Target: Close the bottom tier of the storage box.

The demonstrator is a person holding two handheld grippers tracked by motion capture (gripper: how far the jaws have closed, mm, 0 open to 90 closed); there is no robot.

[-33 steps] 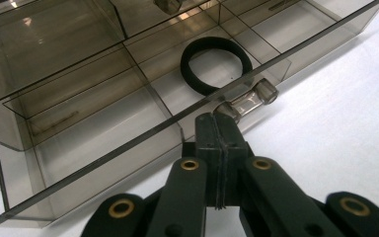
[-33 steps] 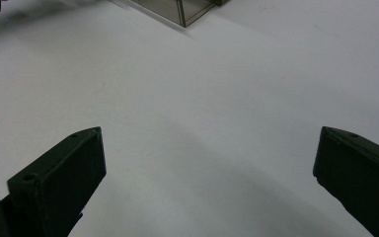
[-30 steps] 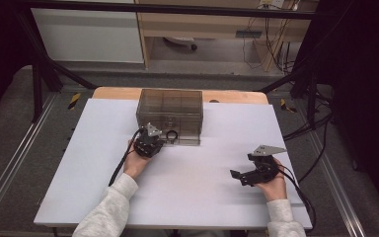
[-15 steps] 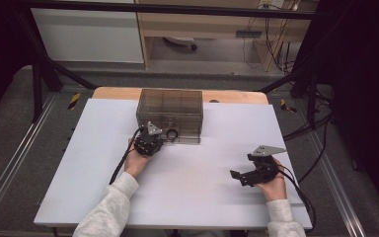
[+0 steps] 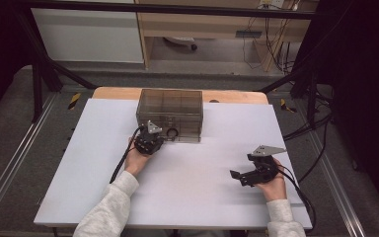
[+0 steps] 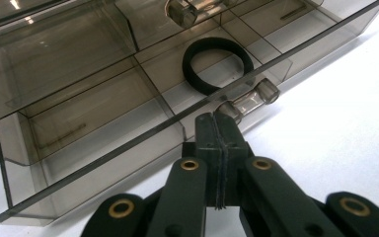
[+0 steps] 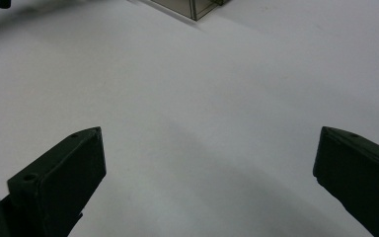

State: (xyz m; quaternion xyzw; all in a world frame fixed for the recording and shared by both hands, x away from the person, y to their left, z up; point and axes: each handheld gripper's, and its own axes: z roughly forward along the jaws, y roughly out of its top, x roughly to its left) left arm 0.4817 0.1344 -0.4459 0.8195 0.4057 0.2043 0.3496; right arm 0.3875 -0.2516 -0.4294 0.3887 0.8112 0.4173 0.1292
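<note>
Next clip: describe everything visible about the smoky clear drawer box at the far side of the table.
The drawer box is a smoke-tinted clear plastic organiser standing upright on the white table, near its far edge. Thin walls divide it into compartments. Its lowest drawer looks slightly pulled out and holds a black ring-shaped band lying flat. Each drawer front shown has a clear cylindrical knob; the left tongs, shut, pinch the root of the lower knob. Nothing else touches the box.

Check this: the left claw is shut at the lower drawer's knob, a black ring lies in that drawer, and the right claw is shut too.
Wrong on the right claw: the right gripper view shows its jaws spread wide over the white table. The rest stands.
</note>
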